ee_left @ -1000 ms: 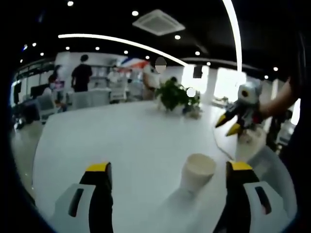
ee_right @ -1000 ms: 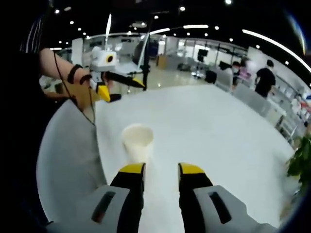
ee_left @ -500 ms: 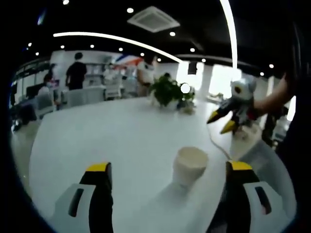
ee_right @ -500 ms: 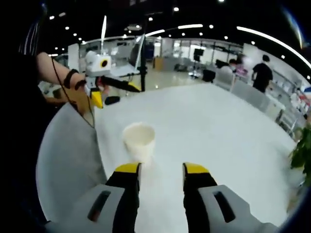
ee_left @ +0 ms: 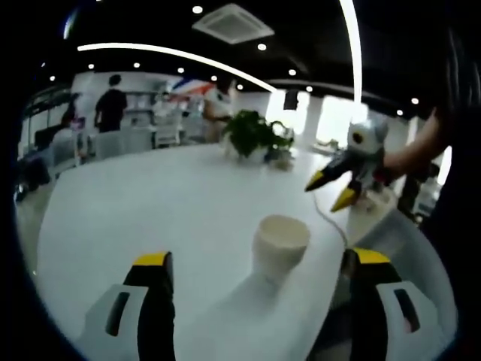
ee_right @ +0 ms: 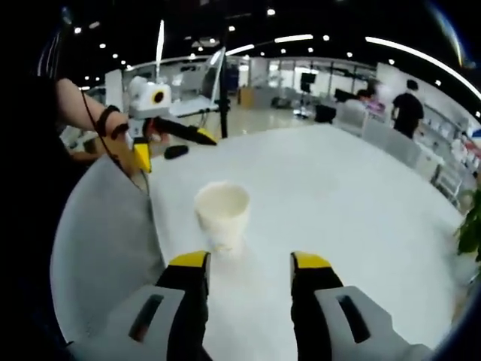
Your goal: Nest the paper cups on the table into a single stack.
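A single white paper cup (ee_left: pixel 279 244) stands upright on the white table (ee_left: pixel 150 210). It sits between the wide-apart jaws of my open left gripper (ee_left: pixel 259 258), nearer the right jaw, and nothing touches it. In the right gripper view the same cup (ee_right: pixel 222 214) stands just ahead of my open right gripper (ee_right: pixel 249 260), closer to its left jaw. Above the table's edge, the right gripper (ee_left: pixel 329 193) hangs with its yellow tips apart. Across the cup, the left gripper (ee_right: pixel 174 149) is held up by a hand, jaws spread.
A potted plant (ee_left: pixel 252 135) stands at the table's far side, with chairs and people beyond it. The table's curved edge (ee_right: pixel 146 226) runs close beside the cup, and a person's arm (ee_right: pixel 83 101) reaches over it. A small dark object (ee_right: pixel 177 152) lies on the table.
My right gripper's jaws have spread wider and drawn closer to the cup. The left gripper view has shifted, so the cup now sits more between its jaws.
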Motion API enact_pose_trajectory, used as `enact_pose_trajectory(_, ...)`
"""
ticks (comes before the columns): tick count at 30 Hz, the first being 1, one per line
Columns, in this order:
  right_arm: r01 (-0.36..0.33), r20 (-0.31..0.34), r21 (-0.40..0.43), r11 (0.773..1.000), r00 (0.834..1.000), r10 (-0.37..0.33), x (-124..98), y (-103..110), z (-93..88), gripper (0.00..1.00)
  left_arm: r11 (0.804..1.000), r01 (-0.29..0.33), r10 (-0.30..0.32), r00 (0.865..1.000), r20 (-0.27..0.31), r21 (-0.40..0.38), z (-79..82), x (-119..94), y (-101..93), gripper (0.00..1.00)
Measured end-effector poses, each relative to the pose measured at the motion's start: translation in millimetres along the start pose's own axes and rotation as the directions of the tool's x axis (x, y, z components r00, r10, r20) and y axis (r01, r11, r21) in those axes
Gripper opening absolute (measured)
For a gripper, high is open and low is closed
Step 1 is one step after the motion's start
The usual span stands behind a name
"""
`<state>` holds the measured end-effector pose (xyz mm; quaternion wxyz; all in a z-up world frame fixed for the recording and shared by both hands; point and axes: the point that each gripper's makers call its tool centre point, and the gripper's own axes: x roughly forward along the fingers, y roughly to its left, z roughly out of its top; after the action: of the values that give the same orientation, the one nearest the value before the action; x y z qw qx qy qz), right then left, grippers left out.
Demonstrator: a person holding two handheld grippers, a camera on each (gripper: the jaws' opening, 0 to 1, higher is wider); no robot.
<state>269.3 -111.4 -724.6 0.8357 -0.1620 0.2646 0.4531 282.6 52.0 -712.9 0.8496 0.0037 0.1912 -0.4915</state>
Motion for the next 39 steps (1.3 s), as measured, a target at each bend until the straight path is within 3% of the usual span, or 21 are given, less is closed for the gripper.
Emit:
enact_pose_trajectory(4, -0.002, -0.002, -0.003, 1.0, 1.0, 0.002, 3, -1, 0.5, 0.44, 1.0, 0.011, -0.011, 1.0, -0.007, -0.005, -4.2, 2, -1.7, 0.95)
enact_pose_trajectory(26, -0.008, 0.022, 0.044, 0.999, 1.0, 0.007, 20, 5, 5.6, 0.43, 0.998, 0.055, -0.055, 0.998, -0.031, -0.008, -11.8, 20, -13.8, 0.92)
enact_pose_trajectory(39, -0.056, 0.017, -0.006, 0.998, 0.998, 0.056, 38, 15, 13.8, 0.42, 0.996, 0.083, -0.081, 0.993, -0.087, 0.02, -25.9, 34, -18.8, 0.83)
